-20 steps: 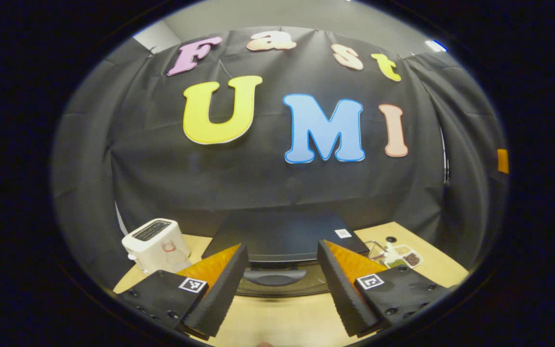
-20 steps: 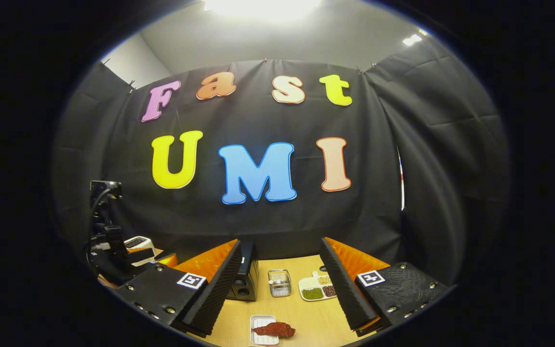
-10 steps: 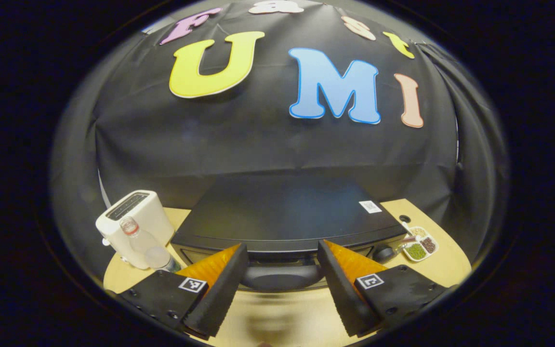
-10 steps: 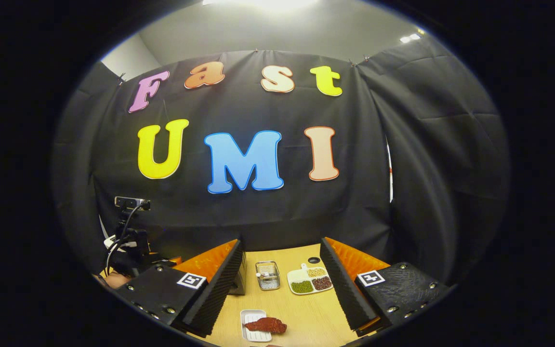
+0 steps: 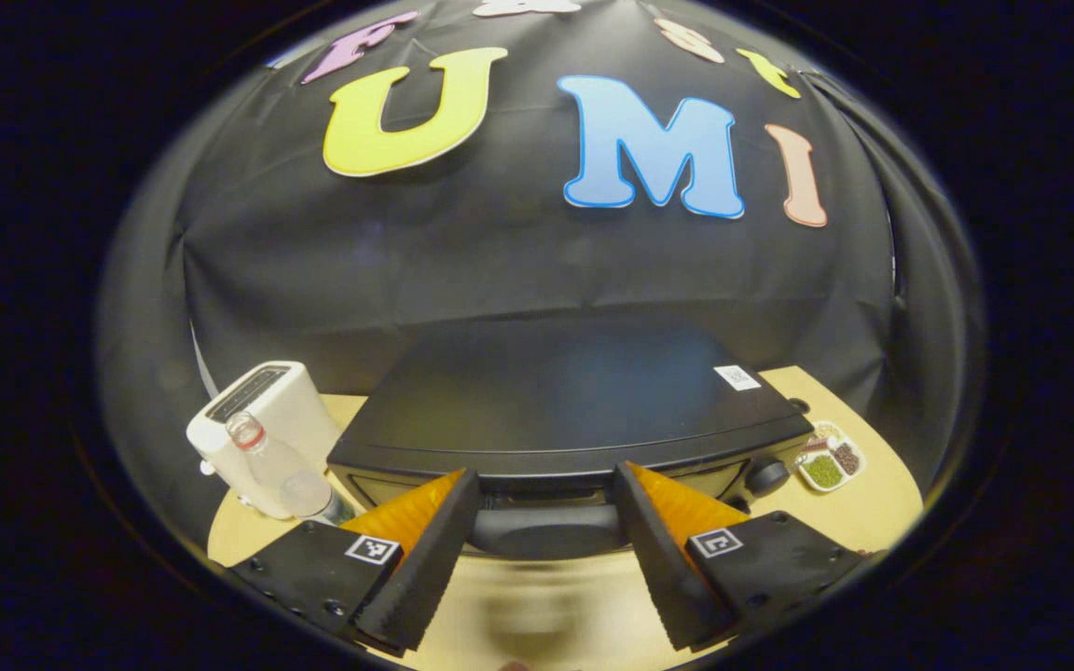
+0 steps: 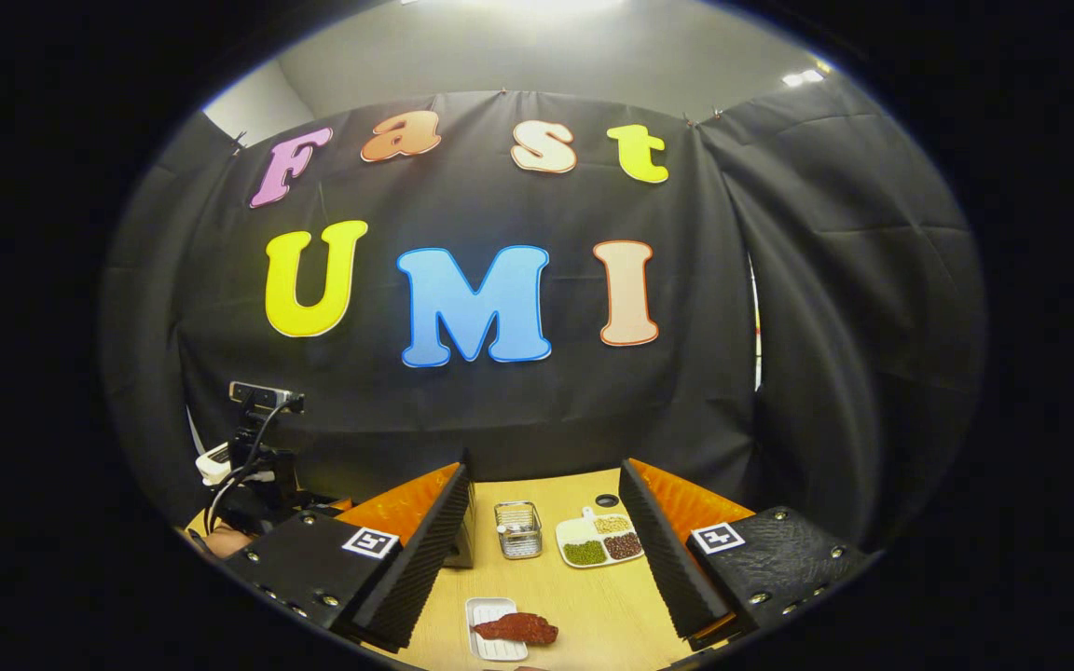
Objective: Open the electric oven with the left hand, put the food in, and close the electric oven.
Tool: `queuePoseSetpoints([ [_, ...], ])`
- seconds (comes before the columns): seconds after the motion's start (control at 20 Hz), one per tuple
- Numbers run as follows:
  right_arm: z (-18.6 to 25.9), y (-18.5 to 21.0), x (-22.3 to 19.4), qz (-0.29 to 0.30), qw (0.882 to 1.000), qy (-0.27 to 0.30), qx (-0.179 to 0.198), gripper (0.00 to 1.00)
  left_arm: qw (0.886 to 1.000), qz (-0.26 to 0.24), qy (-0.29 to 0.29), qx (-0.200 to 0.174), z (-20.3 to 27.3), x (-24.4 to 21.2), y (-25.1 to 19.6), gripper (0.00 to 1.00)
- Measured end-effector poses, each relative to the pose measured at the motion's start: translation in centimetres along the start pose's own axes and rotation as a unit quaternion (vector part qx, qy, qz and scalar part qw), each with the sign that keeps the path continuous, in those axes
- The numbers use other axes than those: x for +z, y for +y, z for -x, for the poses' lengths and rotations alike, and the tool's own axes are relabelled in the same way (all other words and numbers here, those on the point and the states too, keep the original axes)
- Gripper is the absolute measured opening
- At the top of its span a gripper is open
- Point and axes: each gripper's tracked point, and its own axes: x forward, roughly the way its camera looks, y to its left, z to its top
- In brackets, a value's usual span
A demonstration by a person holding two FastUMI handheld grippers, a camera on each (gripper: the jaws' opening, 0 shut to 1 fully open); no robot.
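Observation:
The black electric oven [image 5: 556, 391] stands right in front of my left gripper [image 5: 544, 473], its door shut. Its dark handle [image 5: 546, 531] lies across the gap between the open fingers, and neither pad presses on it. In the right gripper view, the food [image 6: 516, 628], a reddish-brown piece of meat, rests on a small white tray [image 6: 483, 615] on the table, below and between the fingers. My right gripper [image 6: 544, 471] hangs open and empty above it. The left gripper [image 6: 253, 485] and the hand holding it appear at the far left of that view.
A white toaster [image 5: 262, 419] and a clear plastic bottle [image 5: 281, 471] stand left of the oven. A divided dish of beans [image 6: 600, 542] and a small wire basket [image 6: 518, 529] sit on the wooden table [image 6: 593, 596] to the oven's right.
My left gripper has come forward and down to the oven, whose handle now spans the gap between its fingers. The right gripper has hardly shifted over the food.

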Motion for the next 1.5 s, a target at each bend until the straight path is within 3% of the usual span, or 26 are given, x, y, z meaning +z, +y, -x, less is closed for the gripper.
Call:
queuePoseSetpoints([
  [0.35, 1.0, 0.8, 0.6, 0.007, 1.0, -0.007, 0.016, 0.98, 1.0, 0.0, 0.005, -0.001, 2.1, -1.8, -0.2, 1.0],
  [1.1, 3.5, -0.1, 0.8, 0.018, 0.999, -0.009, 0.031, 0.98, 0.998, 0.016, 0.056, -0.015, 7.1, -10.6, -0.8, 1.0],
  [1.5, 3.5, -0.5, -0.5, 0.015, 0.999, 0.012, 0.037, 0.98, 0.997, 0.026, 0.076, -0.001, 8.6, -14.1, 0.4, 1.0],
])
